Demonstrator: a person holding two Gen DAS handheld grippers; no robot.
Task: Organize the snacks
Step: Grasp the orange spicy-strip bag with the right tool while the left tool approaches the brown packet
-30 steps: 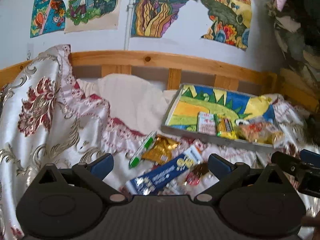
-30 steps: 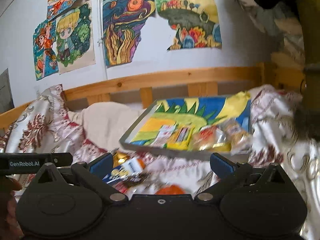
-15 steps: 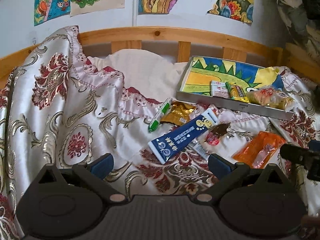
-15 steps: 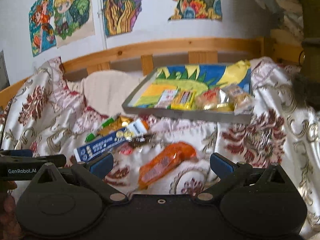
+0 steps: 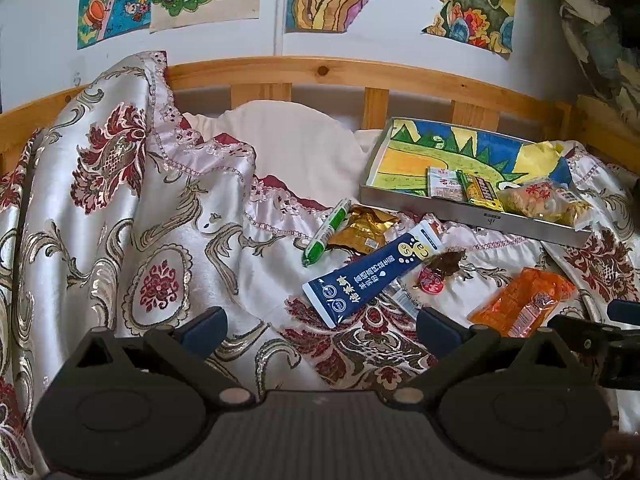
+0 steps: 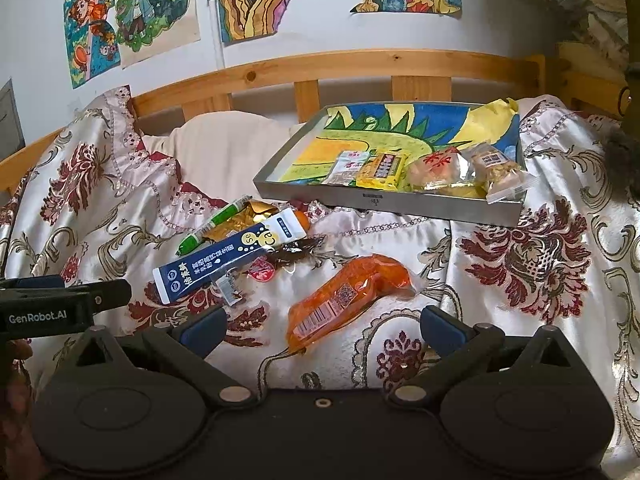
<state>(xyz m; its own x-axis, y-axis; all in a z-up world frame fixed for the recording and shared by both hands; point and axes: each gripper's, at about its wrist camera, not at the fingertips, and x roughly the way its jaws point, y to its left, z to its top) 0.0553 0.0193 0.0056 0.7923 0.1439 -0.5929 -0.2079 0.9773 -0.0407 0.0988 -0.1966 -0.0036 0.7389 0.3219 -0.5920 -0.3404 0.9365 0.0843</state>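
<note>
Left gripper (image 5: 320, 330): jaws spread wide, nothing between them, held above the patterned bedspread (image 5: 168, 240). Right gripper (image 6: 322, 328): same, wide open and holding nothing, over the bedspread near its front edge. Each shows at the side of the other's view.

Nearest loose snack: orange packet (image 6: 344, 298), flat on the bedspread, lying diagonally, barcode end toward the right gripper, just ahead of its open jaws, not touching either finger.

Next out, left of the orange packet: long navy-and-white tube box (image 6: 230, 260), diagonal, white end pointing toward the tray. Small dark brown wrapped snack (image 6: 294, 254) with a red round label sits against its right side. A clear wrapper strip pokes out from under the box's near half.

Behind the box: gold foil packet (image 5: 362, 230), partly under the box's white end. Green-and-white stick packet (image 5: 326, 232) just left of the gold one, touching it.

Further back, toward the right side of the bed: grey tray (image 6: 384, 202) lined with a colourful drawing, tilted slightly on the bedding. Along its near edge, in a row: pale sachet (image 6: 348, 166), yellow packet (image 6: 382, 170), two clear bags of pastry-like snacks (image 6: 496, 170) at the near right corner, one overhanging the rim.

Beyond: cream pillow (image 5: 288, 148), wooden bed rail (image 5: 320, 74), drawings taped to the wall (image 6: 248, 0).
</note>
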